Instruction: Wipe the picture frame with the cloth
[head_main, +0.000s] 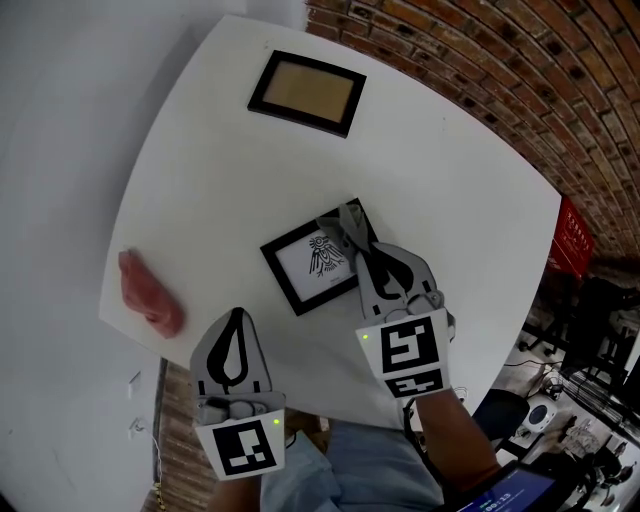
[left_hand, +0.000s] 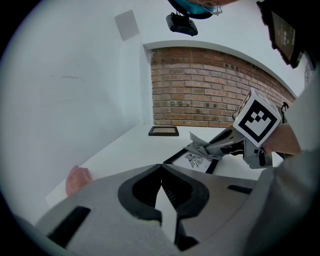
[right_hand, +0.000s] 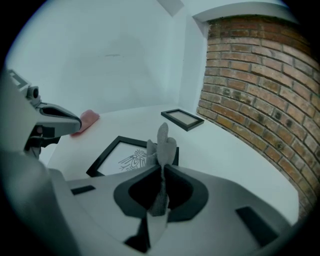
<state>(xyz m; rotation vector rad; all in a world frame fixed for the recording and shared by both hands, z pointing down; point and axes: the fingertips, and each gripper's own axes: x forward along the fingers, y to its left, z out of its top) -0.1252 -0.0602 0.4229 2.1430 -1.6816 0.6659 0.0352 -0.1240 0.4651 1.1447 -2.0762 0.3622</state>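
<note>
The right claw (head_main: 358, 240) pinches the grey cloth (head_main: 340, 220) against the picture frame (head_main: 305, 272) mid-bench (head_main: 200, 170), so wiping seems under way and strokes across the glass come next, while the left claw (head_main: 236, 320) hangs closed and empty by the near edge.

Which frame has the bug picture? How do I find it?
On the white table by the brick wall lie two black frames. The picture frame is the nearer one, its corner under the grey cloth in the right gripper. Only it shows a black insect drawing; the far frame is plain tan.
</note>
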